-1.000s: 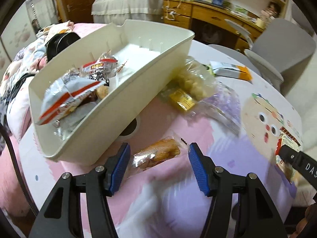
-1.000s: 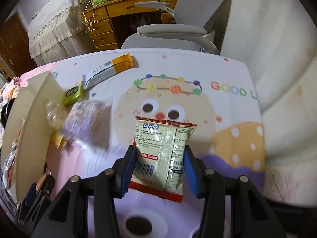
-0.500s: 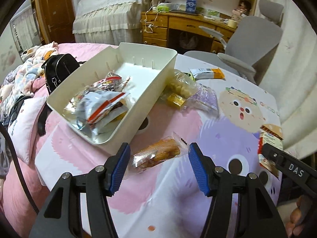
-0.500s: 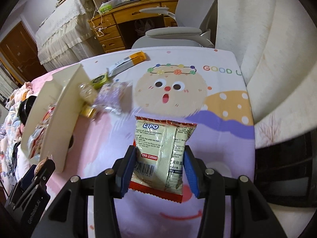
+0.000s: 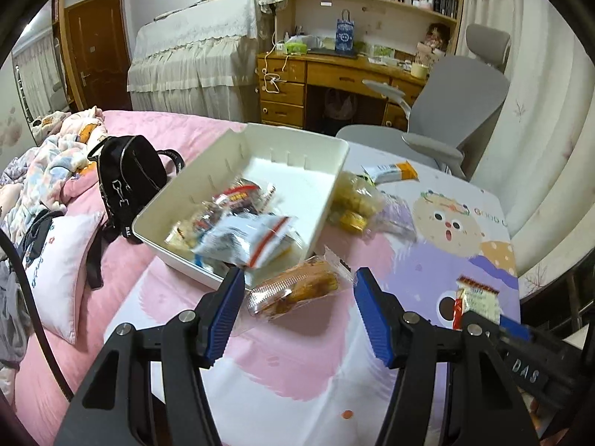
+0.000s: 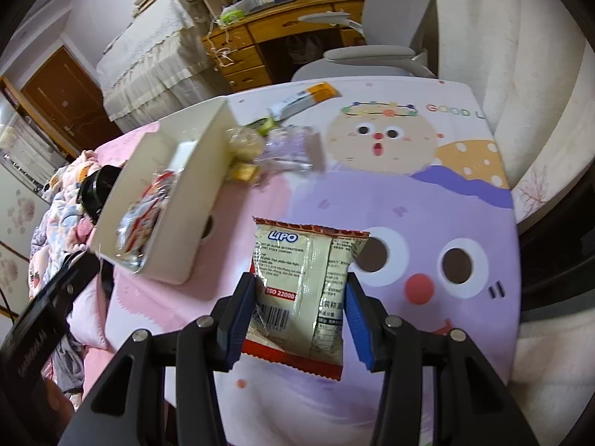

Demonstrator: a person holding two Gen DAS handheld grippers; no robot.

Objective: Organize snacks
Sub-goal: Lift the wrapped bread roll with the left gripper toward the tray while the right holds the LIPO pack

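My left gripper (image 5: 300, 278) is shut on a clear-wrapped golden pastry (image 5: 297, 291) and holds it above the table, just in front of the near corner of the white bin (image 5: 327, 193). The bin holds several snack packets (image 5: 245, 238). My right gripper (image 6: 299, 282) is shut on a cream and red Lipo packet (image 6: 305, 260), upright between the blue pads, over the purple cartoon tablecloth (image 6: 427, 223). The bin (image 6: 193, 200) lies to its left. In the left wrist view the same Lipo packet (image 5: 478, 297) shows at the lower right.
Loose snacks lie beside the bin: a bag of yellow pieces (image 5: 353, 193), a clear purple-tinted bag (image 5: 396, 215) and an orange and white stick packet (image 5: 390, 171). A black backpack (image 5: 130, 178) rests on the pink bed to the left. A grey chair (image 5: 457, 111) stands behind the table.
Both grippers have risen and drawn back from the table, so the bin and tablecloth look smaller and farther. The pastry and the Lipo packet stay fixed in their jaws.
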